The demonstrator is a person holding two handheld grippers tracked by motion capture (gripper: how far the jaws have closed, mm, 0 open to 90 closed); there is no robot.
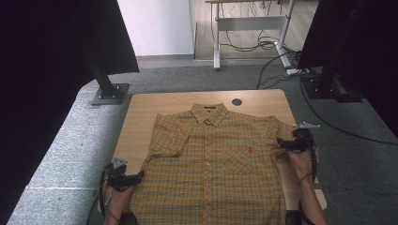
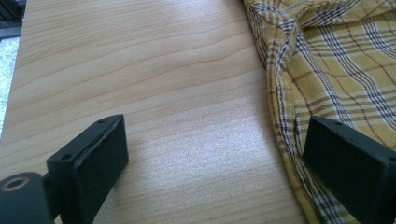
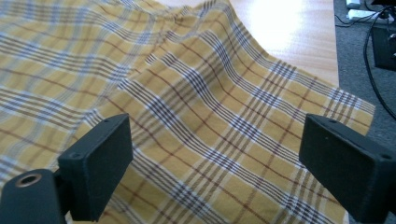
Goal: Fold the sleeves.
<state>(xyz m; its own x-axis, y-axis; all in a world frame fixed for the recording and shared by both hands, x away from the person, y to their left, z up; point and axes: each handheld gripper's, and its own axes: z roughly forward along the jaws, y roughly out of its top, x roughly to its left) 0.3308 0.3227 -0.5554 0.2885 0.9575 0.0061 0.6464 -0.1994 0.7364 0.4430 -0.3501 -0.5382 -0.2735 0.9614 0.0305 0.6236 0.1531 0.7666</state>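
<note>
A yellow plaid shirt [image 1: 211, 164] is spread flat, front up, on the table [image 1: 141, 122]. The left gripper [image 1: 139, 176] is held apart at its side hem; the right gripper [image 1: 280, 142] is held apart over its sleeve.

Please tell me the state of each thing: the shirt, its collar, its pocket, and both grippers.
Shirt: spread flat, front up, buttoned.
Collar: folded down.
Pocket: flat.
Left gripper: open, at the shirt's side edge.
Right gripper: open, over the sleeve.
</note>
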